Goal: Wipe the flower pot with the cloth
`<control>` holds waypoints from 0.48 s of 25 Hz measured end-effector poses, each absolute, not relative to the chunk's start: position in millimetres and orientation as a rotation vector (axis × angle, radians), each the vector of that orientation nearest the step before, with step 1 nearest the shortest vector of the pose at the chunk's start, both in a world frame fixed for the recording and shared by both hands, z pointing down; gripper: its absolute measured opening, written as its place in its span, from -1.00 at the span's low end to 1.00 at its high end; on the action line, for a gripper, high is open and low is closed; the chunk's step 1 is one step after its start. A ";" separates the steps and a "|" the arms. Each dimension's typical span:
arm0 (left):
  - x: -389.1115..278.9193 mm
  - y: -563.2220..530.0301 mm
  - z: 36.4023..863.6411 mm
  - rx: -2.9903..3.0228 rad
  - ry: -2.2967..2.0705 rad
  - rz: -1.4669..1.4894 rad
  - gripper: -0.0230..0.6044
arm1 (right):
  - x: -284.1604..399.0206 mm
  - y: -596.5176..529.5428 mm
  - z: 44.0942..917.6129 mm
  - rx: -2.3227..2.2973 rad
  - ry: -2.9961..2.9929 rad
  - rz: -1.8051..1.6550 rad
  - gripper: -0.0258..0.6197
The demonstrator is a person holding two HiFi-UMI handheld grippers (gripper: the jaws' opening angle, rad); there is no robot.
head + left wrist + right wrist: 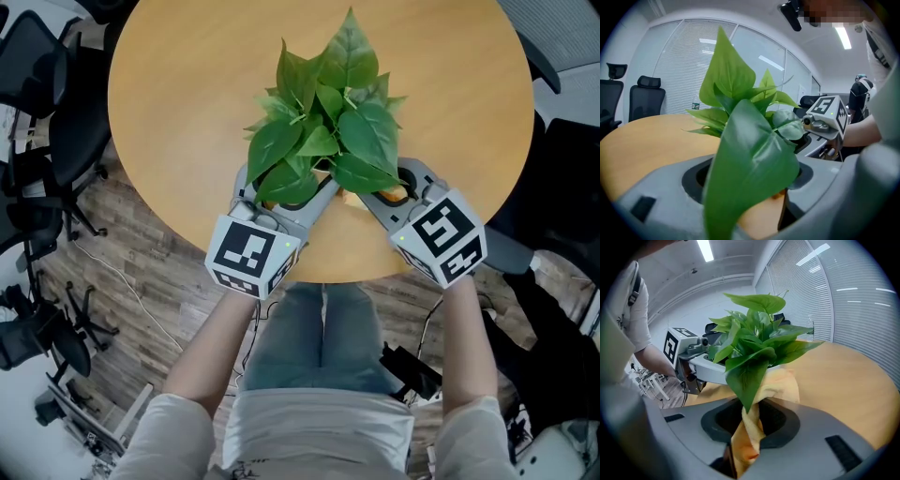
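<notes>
Where the flower pot [272, 201] sits: on the round wooden table [187, 84], close to its near edge and between the 2 grippers. Leaves [328, 112] cover nearly all of it from above, so the head view shows only a sliver of orange-brown rim with dark soil.
Left gripper [761, 213]: reaches in on the person's left. Its 2 jaws stand apart with an orange-brown surface filling the gap behind a big leaf. I judge it clamped on the pot to steady it, though the leaf hides the contact.
Right gripper [745, 446]: clenched on the cloth [780, 380], with a twisted orange-yellow strand pinched between the jaws.
Cloth's lie: it runs from those jaws to a bunched pad against the pot's right side, under the foliage.
Step in hand: probably rubbing the pot's wall with 1 gripper while the other braces it.
Pot's handling: likely light and rigid, top-heavy under that foliage, and smooth enough to slide on the tabletop. It is best held by the rim or upper wall, below the leaves and never by the stems.
Cloth's handling: soft, limp and quick to rope up. It is best taken by a gathered fold so that a broad pad meets the pot.
Risk: a sideways push from the right could tip the pot or skate it toward the near edge if the left grip is slack.
</notes>
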State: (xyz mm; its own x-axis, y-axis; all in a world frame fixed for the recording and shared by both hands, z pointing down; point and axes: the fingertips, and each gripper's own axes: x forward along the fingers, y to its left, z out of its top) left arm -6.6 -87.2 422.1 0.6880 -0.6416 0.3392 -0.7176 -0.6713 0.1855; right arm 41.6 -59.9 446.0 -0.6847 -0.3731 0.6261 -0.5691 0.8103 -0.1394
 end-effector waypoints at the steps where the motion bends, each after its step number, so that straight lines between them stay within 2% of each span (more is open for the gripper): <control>1: -7.3 -86.2 421.9 2.580 -1.102 0.355 0.16 | 40.4 -59.2 445.8 0.689 -2.399 0.438 -0.66; 12: -15.6 -81.8 422.0 2.543 -1.192 0.362 0.15 | 36.0 -57.5 448.3 0.654 -2.397 0.439 -0.66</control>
